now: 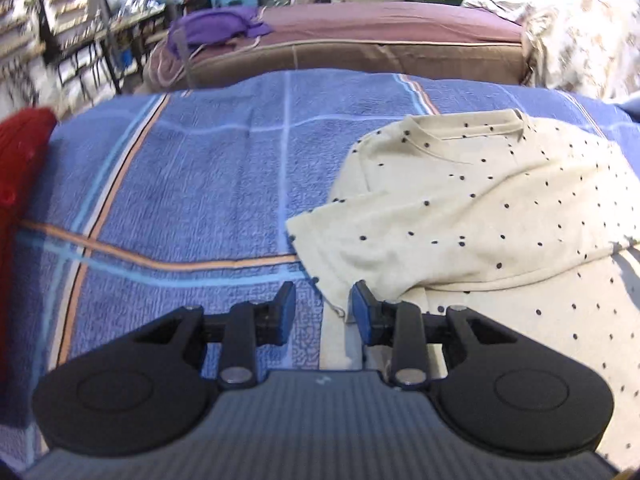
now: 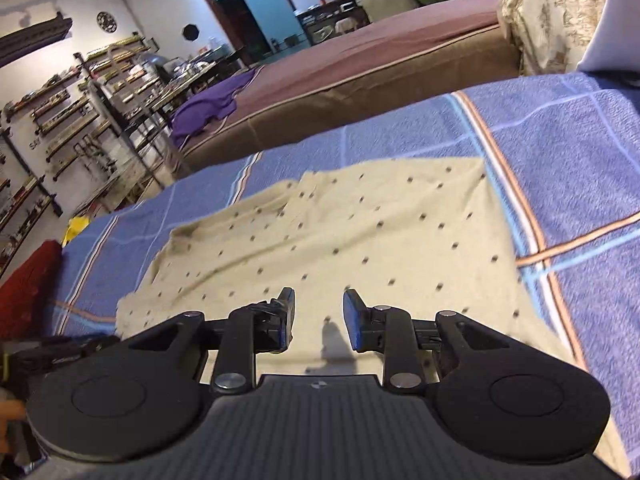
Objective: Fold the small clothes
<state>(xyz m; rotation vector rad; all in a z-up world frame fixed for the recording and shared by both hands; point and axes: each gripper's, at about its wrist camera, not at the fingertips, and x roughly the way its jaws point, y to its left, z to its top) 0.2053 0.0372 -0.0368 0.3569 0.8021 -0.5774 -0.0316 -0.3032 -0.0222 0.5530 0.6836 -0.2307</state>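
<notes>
I judge the fold as begun but far from finished: the cream polka-dot T-shirt (image 1: 480, 208) lies on the blue checked blanket (image 1: 180, 184), and from my left wrist view its upper half, collar and one short sleeve, seems doubled over the lower part, with a fold ridge running just ahead of my claw; the sleeve, the sides and the final halving all look still to do, and the cloth is rumpled, so I would smooth it first. Taking that shirt as my landmark, the blanket spreads under it on every side, its orange and white stripes crossing just beside the shirt's edge. Beyond the shirt stands a brown bed (image 1: 380, 40) with a purple garment (image 1: 216, 28) heaped at its end. Further off, beyond the shirt, black metal shelving (image 2: 80, 92) lines a white wall, and a teal doorway (image 2: 256, 12) opens past it. A red cloth (image 1: 20, 160) sits well apart from the shirt at the blanket's edge. My left gripper (image 1: 322, 312) hangs at the shirt's near hem, jaws spread with nothing pinched, a hem corner lying between them. My right gripper (image 2: 318, 316) hovers over the shirt's middle, jaws likewise apart and empty.
</notes>
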